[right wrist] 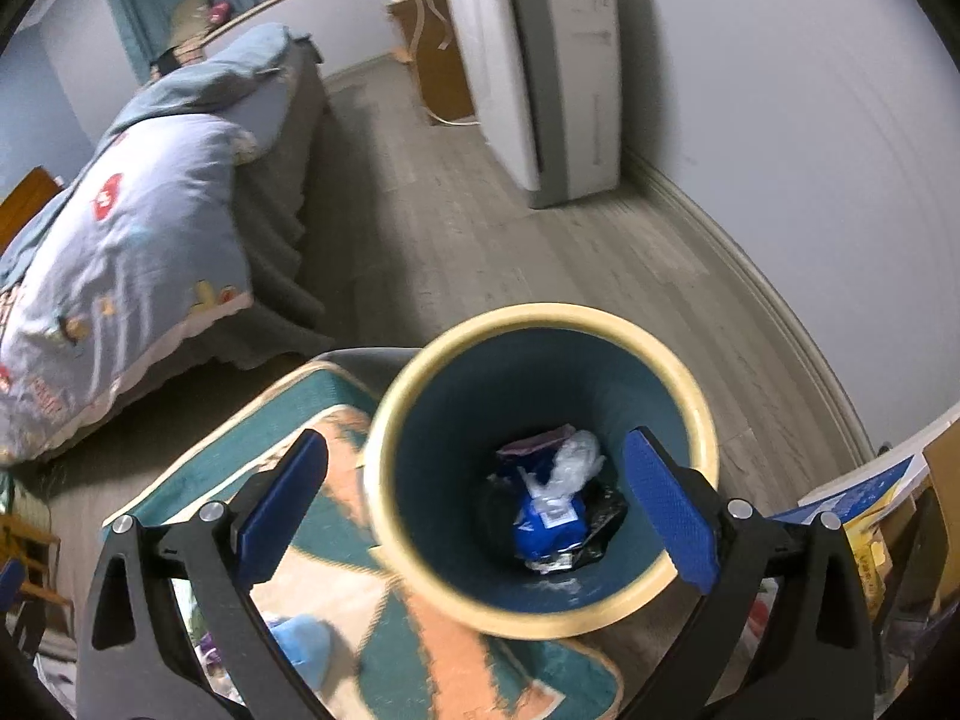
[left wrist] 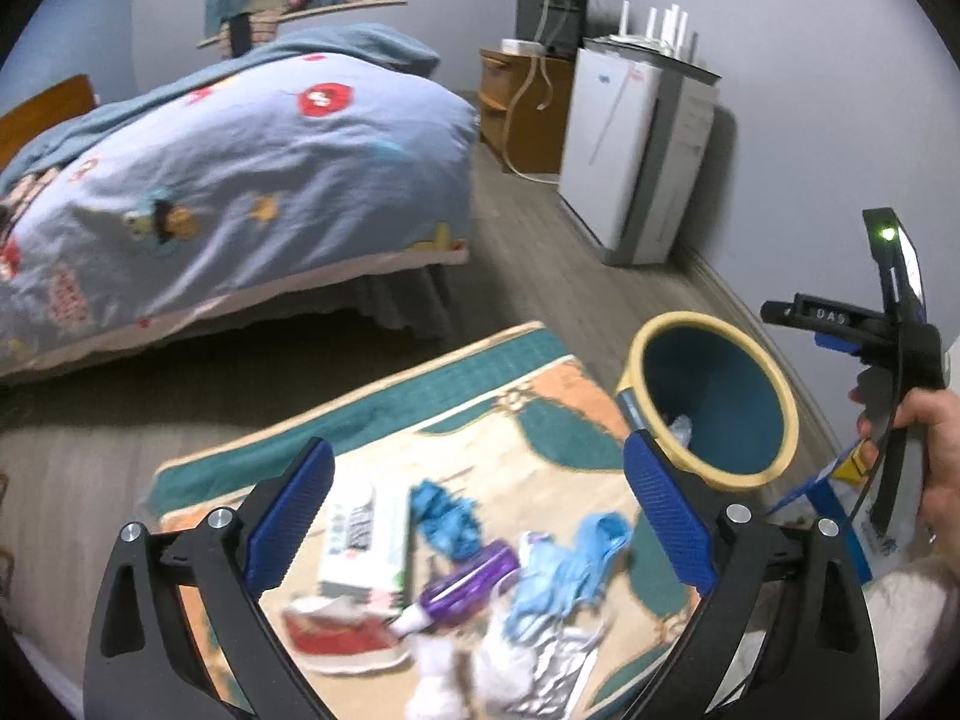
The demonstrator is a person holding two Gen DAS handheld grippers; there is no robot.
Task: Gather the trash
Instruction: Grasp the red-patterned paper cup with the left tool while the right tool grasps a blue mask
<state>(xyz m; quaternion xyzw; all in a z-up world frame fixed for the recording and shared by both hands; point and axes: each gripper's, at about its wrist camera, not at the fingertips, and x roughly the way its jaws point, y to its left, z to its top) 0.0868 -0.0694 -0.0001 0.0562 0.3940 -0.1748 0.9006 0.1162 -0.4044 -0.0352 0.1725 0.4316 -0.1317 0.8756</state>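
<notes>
The round waste bin with a cream rim and dark teal inside (right wrist: 540, 468) stands on the floor at the corner of the patterned teal, orange and cream rug (left wrist: 510, 420), close to the litter so each drop is a short carry. The right hand-held gripper (right wrist: 474, 510) hangs over the bin mouth with its blue-padded jaws spread wide and nothing between them; below it, at the bin's bottom, lie a blue packet (right wrist: 549, 525), a crumpled clear plastic wrap (right wrist: 573, 462) and some dark film, so this reads as a release point, aimed down to let items fall inside the rim. The left hand-held gripper (left wrist: 480, 516) is also wide open and empty, tilted down over the trash pile on the rug: a white carton with print (left wrist: 360, 546), a purple and white tube-like item (left wrist: 462, 588), a crumpled light blue glove or cloth (left wrist: 576, 564), a darker blue crumpled piece (left wrist: 444, 516), a red and white wrapper (left wrist: 342, 630) and silver foil (left wrist: 552, 678). The pile is bunched together, which suits picking one piece at a time. The left view is blurred, so exact contacts among pieces cannot be told. In that view a hand (left wrist: 924, 438) holds the right tool's handle beside the bin. Likely step: the left picks next; most trash is not yet collected. A bed with a blue cartoon quilt (left wrist: 240, 168) stands well apart.
</notes>
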